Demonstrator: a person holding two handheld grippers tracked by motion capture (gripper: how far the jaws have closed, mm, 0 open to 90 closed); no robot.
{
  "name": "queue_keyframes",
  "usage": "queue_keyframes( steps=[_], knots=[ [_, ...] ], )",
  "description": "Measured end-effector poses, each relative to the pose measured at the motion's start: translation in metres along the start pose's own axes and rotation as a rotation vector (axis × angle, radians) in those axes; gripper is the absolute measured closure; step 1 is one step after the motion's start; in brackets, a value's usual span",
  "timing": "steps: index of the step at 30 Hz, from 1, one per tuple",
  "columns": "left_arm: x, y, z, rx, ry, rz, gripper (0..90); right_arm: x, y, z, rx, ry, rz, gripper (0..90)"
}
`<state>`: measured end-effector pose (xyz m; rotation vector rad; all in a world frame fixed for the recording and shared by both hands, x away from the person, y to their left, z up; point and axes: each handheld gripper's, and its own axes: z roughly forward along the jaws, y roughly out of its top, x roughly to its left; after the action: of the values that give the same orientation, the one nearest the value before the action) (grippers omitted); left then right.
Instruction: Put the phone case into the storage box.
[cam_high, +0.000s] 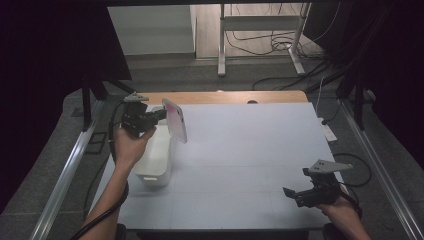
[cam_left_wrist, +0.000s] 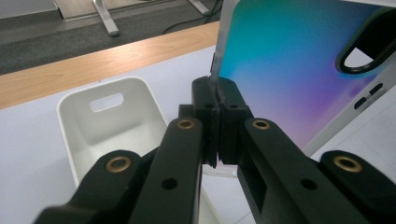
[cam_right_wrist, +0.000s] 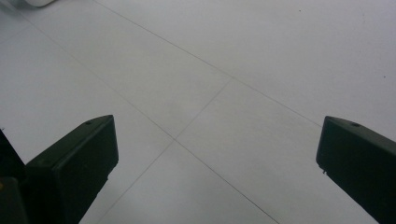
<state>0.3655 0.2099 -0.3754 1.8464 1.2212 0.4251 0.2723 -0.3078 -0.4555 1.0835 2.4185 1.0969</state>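
Landmark: white bin (cam_high: 156, 157), open-topped, standing on the left part of the surface (cam_high: 250, 150).

Left of the bin's far end, the person's left hand (cam_high: 131, 145) holds the left claw (cam_high: 161, 114) raised above the bin's far rim. In the left gripper view its jaws are pressed together on the thin edge of a phone case (cam_left_wrist: 299, 70), clamping it. The case hangs in the air above and just right of the bin's far end, clear of the surface, standing nearly upright and tilted a little. From the high view its face reads pink (cam_high: 175, 120); up close it grades from teal through blue to purple, with a black-rimmed camera opening near one corner. The same close view looks down into the bin (cam_left_wrist: 112, 126), a handle slot cut in its end wall, and nothing inside the part that shows.

Beyond the bin, a wooden strip (cam_high: 225, 96) runs along the surface's far edge.

Well right of the bin, near the surface's near right corner, the right hand (cam_high: 342, 210) holds the right claw (cam_high: 290, 194) low over the surface, pointing toward the bin's side. Its jaws stand wide apart with bare white surface (cam_right_wrist: 210, 93) between them.
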Motion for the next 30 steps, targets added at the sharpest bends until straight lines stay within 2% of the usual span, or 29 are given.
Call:
queue_keyframes(
  steps=[8, 22, 30],
  knots=[
    [0.008, 0.002, 0.002, 0.001, 0.023, -0.010, 87.9, 0.000, 0.000, 0.002, 0.017, -0.005, -0.002, 0.0],
    [0.026, 0.006, 0.012, -0.007, 0.040, -0.062, 87.9, 0.000, 0.000, 0.003, 0.028, -0.005, -0.007, 0.0],
    [0.034, 0.010, 0.019, -0.003, 0.076, -0.065, 87.9, 0.001, 0.000, 0.003, 0.032, -0.001, -0.012, 0.0]
  ],
)
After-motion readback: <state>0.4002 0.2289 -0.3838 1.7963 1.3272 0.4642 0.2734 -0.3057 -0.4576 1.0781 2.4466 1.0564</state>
